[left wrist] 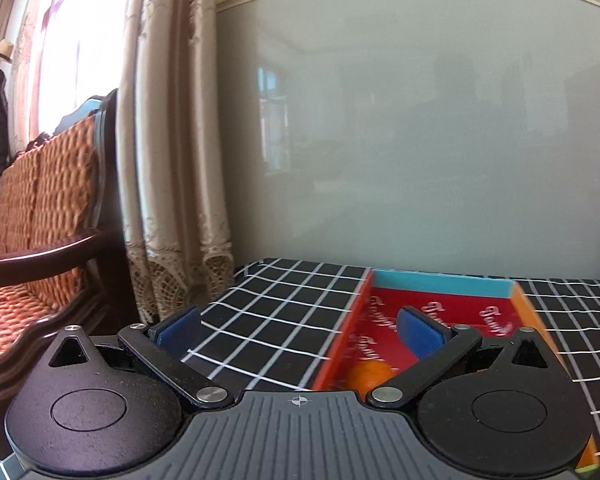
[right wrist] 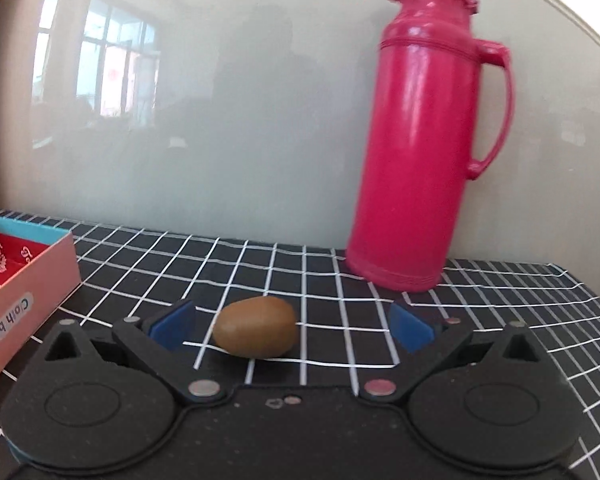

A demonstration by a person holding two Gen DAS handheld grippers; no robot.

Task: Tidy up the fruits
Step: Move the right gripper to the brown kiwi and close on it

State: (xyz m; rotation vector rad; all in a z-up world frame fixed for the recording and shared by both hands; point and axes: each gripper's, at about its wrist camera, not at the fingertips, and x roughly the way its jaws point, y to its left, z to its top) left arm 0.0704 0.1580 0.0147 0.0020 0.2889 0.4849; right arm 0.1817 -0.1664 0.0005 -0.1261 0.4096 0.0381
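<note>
In the left wrist view, the left tool (left wrist: 300, 332) is spread wide with nothing between its blue pads (left wrist: 180, 330), held over the near left part of the table (left wrist: 284, 304), which wears a black cloth with a white grid. An open box (left wrist: 440, 284) with a red printed inside, a blue far wall and orange sides lies ahead to the right. An orange (left wrist: 370, 374) sits in its near end, partly hidden behind the tool's right link. A wooden bench with woven orange cushions (left wrist: 40, 216) and a beige curtain (left wrist: 172, 140) stand at the left.

The right wrist view shows the right tool (right wrist: 292, 326), also released, its pads on either side of a brown kiwi (right wrist: 256, 327) that lies on the table without touching them. Only this view shows a tall pink thermos (right wrist: 424, 136), upright at the far right against the wall. The box (right wrist: 24, 280) appears at the left edge, its pink side reading "Cloth book"; the part of its inside seen here holds nothing.
</note>
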